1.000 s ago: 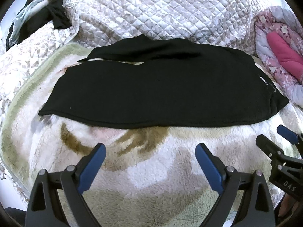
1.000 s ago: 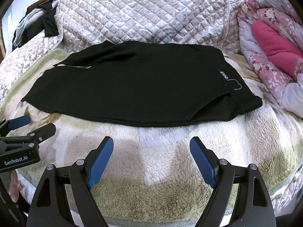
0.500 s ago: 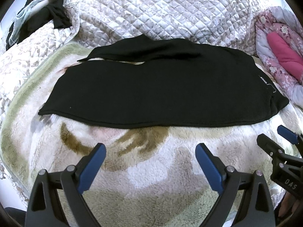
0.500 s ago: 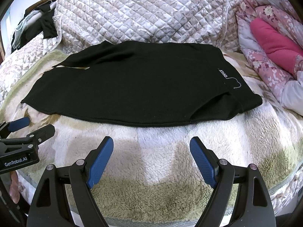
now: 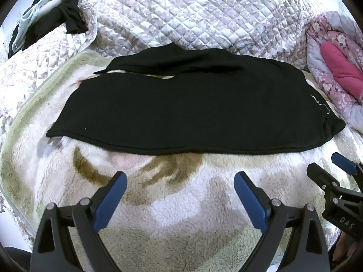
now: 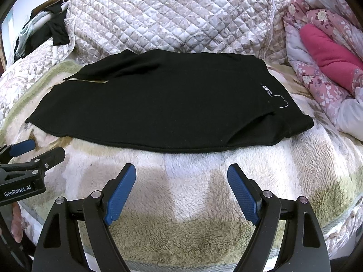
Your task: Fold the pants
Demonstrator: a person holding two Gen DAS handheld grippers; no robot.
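Both my grippers hang wide open and empty above the fleece blanket (image 5: 181, 206). Ahead of the left gripper (image 5: 180, 187) jaws, the black pants (image 5: 186, 115) lie spread flat, legs pointing left, waistband right. My right gripper (image 6: 181, 178) faces the same near hem, not touching it.

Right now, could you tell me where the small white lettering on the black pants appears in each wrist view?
Left wrist: lettering at the pants' right end, far right, mid-height.
Right wrist: lettering right of centre, above the right gripper.
Shared landmark: pink roll beyond it.
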